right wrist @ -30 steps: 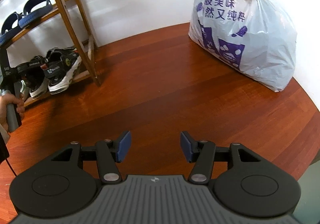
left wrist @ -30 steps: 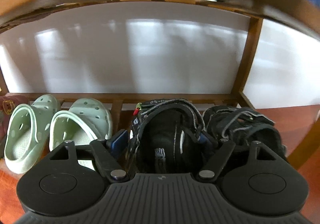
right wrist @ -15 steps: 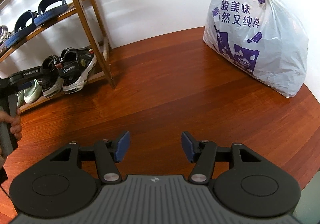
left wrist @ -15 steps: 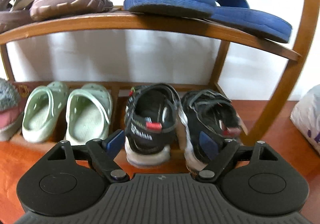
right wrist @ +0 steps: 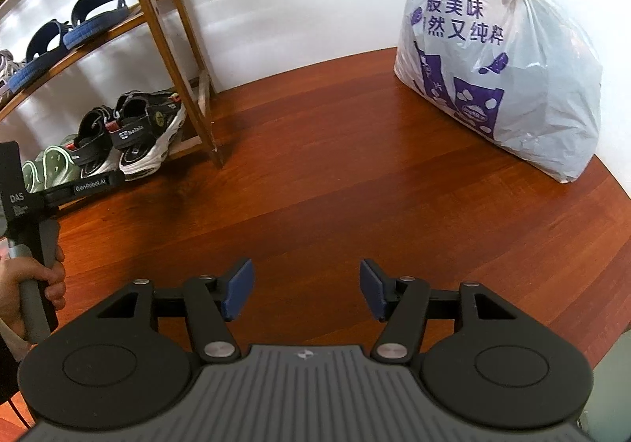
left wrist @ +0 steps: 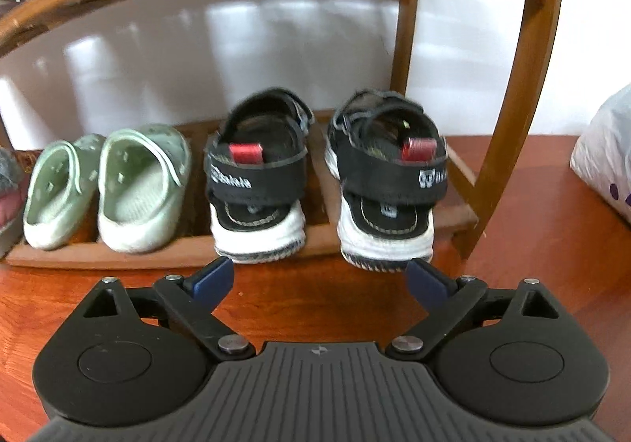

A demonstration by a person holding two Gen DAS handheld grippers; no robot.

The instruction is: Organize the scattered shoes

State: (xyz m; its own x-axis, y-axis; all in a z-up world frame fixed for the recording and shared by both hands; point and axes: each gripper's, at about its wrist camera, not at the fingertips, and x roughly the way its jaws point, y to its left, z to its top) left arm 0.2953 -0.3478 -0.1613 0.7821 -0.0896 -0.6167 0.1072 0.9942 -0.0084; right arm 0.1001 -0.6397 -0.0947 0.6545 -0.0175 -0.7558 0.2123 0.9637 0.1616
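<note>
On the bottom shelf (left wrist: pixel 276 244) of the wooden rack (left wrist: pixel 516 94) two black sandals (left wrist: pixel 256 173) stand side by side, heels outward, white soles poking just past the shelf's front edge. Left of them sit two pale green clogs (left wrist: pixel 138 185), and at the far left edge part of one more shoe shows. On the upper shelf two blue slides (right wrist: pixel 75 27) lie at its right end.

The left tool (left wrist: pixel 319 280) hovers over the floor (right wrist: pixel 335 173) just in front of the sandals, its jaws opening wide with nothing between them. The right tool (right wrist: pixel 301 290) hangs over bare floor well away from the rack, jaws apart and empty. One white plastic bag (right wrist: pixel 504 75) rests against the wall, and wide open floor lies between it and the rack.
</note>
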